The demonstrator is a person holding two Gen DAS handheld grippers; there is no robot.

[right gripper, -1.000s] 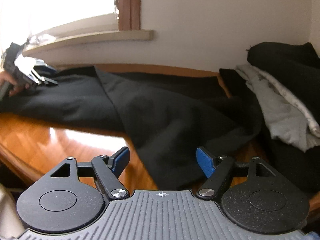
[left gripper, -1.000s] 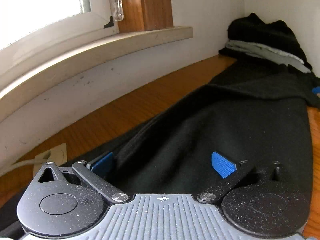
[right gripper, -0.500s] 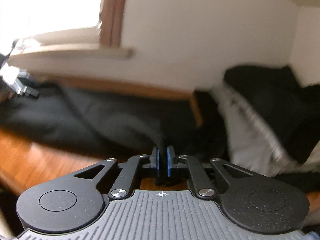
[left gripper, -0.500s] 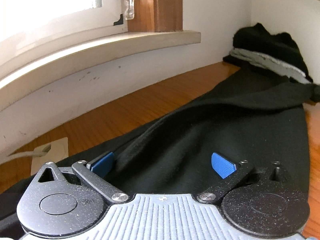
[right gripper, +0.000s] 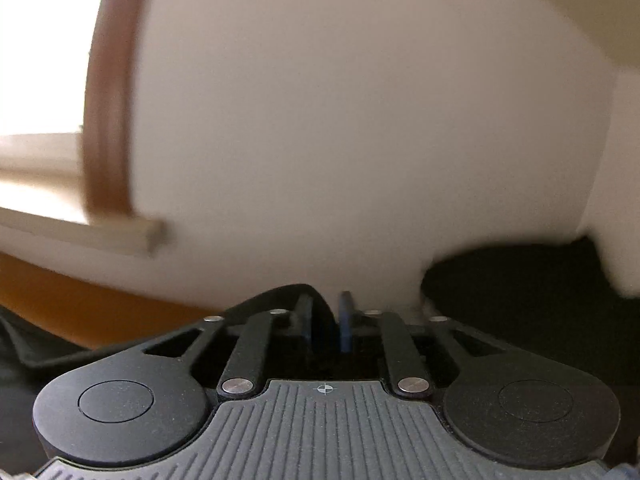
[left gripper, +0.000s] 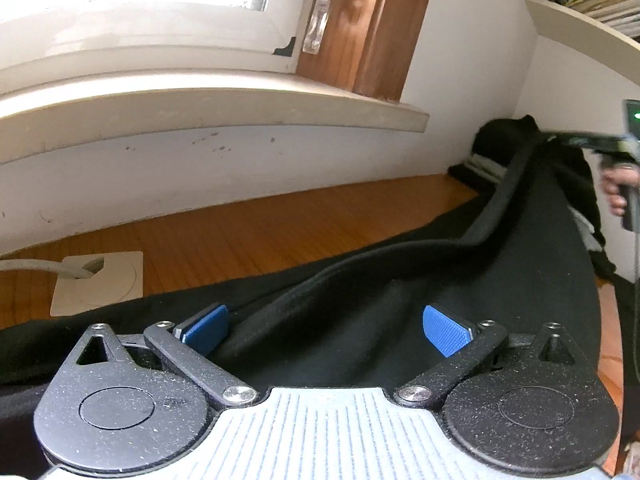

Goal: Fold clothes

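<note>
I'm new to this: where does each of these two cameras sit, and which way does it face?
Left wrist view: on the left gripper, jaws open, facing along the black garment on the wooden table toward the window sill; shows its own fingers and the person's other hand.
Right wrist view: on the right gripper, blurred, facing the white wall; its jaws, just opening slightly, have the garment between them.
Shared: garment, sill, corner clothes pile.

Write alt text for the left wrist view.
A black garment lies between the open blue pads of the left gripper on a wooden table. Its far end is lifted toward the right gripper, below a windowsill.
</note>
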